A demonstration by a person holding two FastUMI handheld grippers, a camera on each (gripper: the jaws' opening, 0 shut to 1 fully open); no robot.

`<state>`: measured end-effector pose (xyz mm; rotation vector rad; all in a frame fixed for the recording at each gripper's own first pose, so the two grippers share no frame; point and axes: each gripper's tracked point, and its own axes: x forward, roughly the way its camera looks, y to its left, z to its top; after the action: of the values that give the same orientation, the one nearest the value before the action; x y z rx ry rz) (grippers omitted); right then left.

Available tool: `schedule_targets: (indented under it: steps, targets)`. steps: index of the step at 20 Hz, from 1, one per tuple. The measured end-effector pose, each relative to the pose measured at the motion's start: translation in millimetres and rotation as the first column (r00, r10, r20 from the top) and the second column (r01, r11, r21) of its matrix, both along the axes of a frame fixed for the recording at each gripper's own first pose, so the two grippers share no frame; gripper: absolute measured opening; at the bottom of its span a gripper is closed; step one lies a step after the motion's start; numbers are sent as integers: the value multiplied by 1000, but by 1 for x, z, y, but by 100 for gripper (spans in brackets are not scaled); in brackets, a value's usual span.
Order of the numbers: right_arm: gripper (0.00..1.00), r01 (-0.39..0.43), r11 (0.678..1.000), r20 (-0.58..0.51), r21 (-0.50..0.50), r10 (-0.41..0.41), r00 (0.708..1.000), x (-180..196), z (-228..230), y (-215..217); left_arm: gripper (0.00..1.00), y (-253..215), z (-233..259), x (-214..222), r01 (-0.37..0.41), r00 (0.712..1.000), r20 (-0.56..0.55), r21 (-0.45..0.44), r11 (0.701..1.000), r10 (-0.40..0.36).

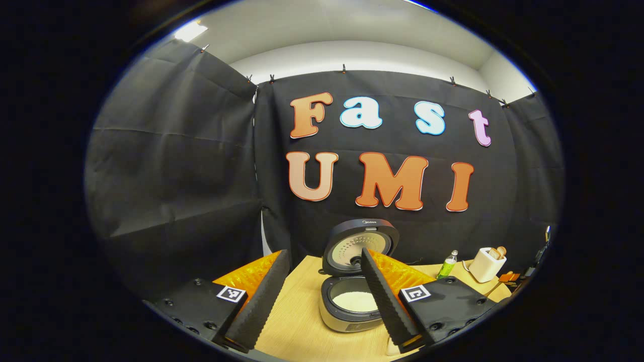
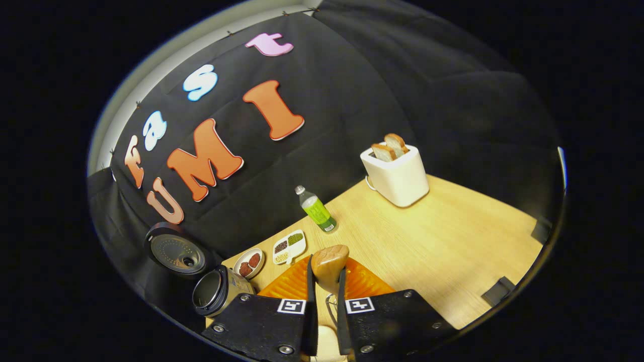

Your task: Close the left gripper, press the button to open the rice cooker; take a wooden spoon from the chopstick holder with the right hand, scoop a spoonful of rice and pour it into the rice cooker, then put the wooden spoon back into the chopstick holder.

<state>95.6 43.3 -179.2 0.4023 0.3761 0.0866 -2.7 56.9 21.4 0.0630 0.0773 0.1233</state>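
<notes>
Wooden spoon [image 2: 329, 264] stands clamped in the right hand-held gripper [image 2: 324, 281].

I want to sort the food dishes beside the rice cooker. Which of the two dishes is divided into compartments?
The long white tray nearer the green bottle is divided, holding dark, green and pale contents. The round dish next to it is one undivided bowl with reddish pieces.

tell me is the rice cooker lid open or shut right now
Open. In the left gripper view the rice cooker has its lid swung up and back, and the white rice inside the pot shows.
</notes>
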Motion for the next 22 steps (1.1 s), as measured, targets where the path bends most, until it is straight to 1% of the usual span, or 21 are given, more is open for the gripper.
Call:
schedule_targets:
  steps: [3,4,5,7,9,10,12,16,18,20,22]
  targets:
    - [14,-19,999,77,-48,23,997,-27,40,28,96,12,7,2,24,1000,16,-5,1000,-24]
    - [14,-31,998,98,-59,37,995,-39,49,42,98,17,8,3,31,999,20,-11,999,-31]
    - [14,-41,997,114,-71,49,992,-47,55,55,95,22,10,6,36,999,24,-16,999,-36]
    - [14,-65,993,141,-100,79,987,-66,62,82,94,31,10,12,48,999,25,-21,999,-47]
    - [14,-82,986,141,-146,103,985,-77,51,107,98,36,6,17,66,998,14,-24,998,-66]
    - [14,-92,981,128,-173,115,985,-80,39,118,96,38,4,21,77,997,8,-22,997,-77]
    - [14,-92,972,101,-214,116,988,-84,11,134,96,44,1,25,88,996,-1,-11,996,-88]
    - [14,-55,947,36,-315,70,997,-77,-46,139,94,58,-8,30,89,996,-25,4,996,-88]
    - [14,-48,939,14,-340,56,998,-74,-68,143,94,65,-14,32,83,996,-45,17,996,-82]
    - [14,-36,935,3,-353,40,999,-71,-84,145,95,70,-18,34,78,995,-61,32,996,-76]
    - [14,-14,932,16,-361,21,1000,-67,-89,146,95,75,-22,35,70,995,-70,38,997,-68]
